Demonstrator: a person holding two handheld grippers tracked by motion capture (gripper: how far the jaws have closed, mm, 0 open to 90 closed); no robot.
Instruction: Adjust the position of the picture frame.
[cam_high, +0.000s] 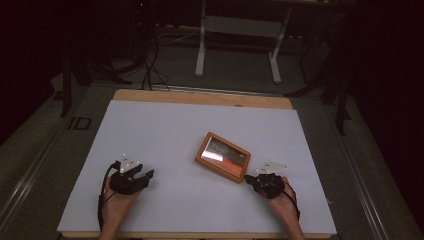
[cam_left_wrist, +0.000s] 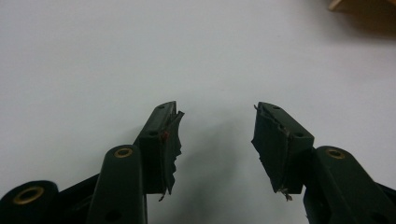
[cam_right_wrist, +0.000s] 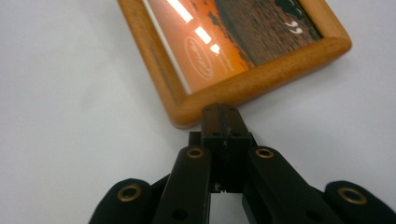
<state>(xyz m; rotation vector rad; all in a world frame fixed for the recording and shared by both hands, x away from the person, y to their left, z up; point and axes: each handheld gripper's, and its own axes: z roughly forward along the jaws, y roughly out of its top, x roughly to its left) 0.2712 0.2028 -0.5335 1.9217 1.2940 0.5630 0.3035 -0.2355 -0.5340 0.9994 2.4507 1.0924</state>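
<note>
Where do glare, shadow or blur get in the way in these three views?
High view: dim, room beyond the table nearly black; the picture frame glass throws a bright reflection. Right gripper view: white glare streaks across the glass, frame's far end soft, right gripper sharp. Left gripper view: soft shadow under the left gripper, frame corner blurred at top right.

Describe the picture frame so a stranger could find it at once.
On the white table sheet, look right of centre. A wooden picture frame lies flat and askew, holding an orange photo. The shut right tongs meet its near corner; nothing else there is wooden-rimmed.
</note>
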